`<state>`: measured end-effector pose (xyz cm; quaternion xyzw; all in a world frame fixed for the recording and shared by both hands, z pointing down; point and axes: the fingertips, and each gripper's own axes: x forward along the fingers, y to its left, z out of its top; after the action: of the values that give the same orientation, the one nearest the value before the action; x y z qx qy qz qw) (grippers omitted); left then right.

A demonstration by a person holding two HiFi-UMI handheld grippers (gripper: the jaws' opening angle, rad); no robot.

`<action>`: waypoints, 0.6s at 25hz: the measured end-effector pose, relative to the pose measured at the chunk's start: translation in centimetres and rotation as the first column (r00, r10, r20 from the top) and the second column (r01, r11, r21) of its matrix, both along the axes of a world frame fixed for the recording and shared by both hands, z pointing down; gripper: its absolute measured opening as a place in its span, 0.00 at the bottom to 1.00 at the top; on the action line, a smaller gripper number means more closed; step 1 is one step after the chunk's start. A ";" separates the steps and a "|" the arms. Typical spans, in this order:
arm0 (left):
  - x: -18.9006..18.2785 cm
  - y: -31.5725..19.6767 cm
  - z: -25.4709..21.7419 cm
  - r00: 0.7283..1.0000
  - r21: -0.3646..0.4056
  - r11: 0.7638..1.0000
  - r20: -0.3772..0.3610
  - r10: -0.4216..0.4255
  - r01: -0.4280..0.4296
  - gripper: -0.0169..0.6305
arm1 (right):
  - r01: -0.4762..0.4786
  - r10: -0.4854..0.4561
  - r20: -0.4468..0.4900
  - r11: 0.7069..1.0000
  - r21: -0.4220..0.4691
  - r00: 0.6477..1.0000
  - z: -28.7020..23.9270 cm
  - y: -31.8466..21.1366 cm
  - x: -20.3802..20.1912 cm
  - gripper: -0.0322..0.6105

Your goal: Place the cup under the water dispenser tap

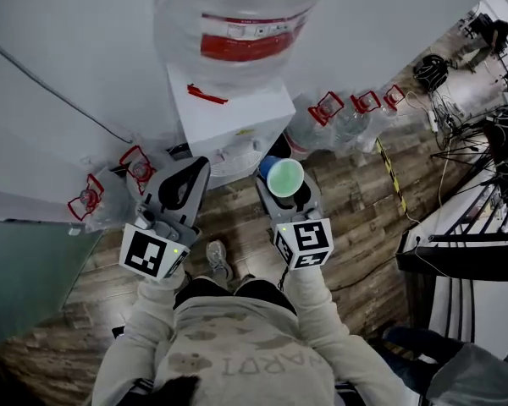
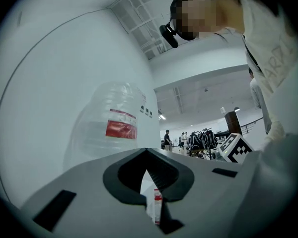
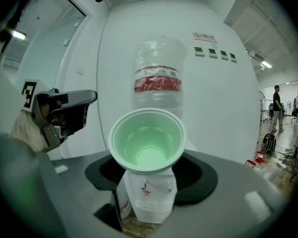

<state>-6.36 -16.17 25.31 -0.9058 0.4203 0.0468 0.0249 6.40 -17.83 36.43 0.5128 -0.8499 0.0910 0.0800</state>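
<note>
Right claw [image 1: 286, 194] tight around green cup [image 3: 148, 144], lower body hidden; left claw [image 1: 193, 172] closed, empty.

I hold the cup [image 3: 148, 142] between the jaws of my right hand-held gripper [image 1: 288, 200]. It is pale green, empty and upright, its mouth open upward. It hangs in the air just in front of the white water dispenser [image 1: 233, 117] and is not yet under the taps [image 3: 143, 185] on its front. A clear bottle [image 1: 237, 15] with a red label stands inverted on top.
</note>
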 end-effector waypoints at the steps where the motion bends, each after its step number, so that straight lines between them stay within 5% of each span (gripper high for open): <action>1: 0.0 -0.5 0.4 1.000 -0.007 1.000 0.001 0.005 -0.005 0.03 | -0.003 0.003 -0.001 1.000 -0.011 1.000 0.6 -0.4 -0.1 0.50; 15: -0.2 -3.4 7.0 0.999 -0.100 0.994 0.009 0.051 -0.050 0.03 | -0.016 0.015 -0.008 0.989 -0.144 1.000 10.4 -3.8 -1.2 0.50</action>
<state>-6.52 -19.60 32.29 -0.9164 0.3991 0.0213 -0.0192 5.17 -21.65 46.78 0.5125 -0.8369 0.1509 0.1192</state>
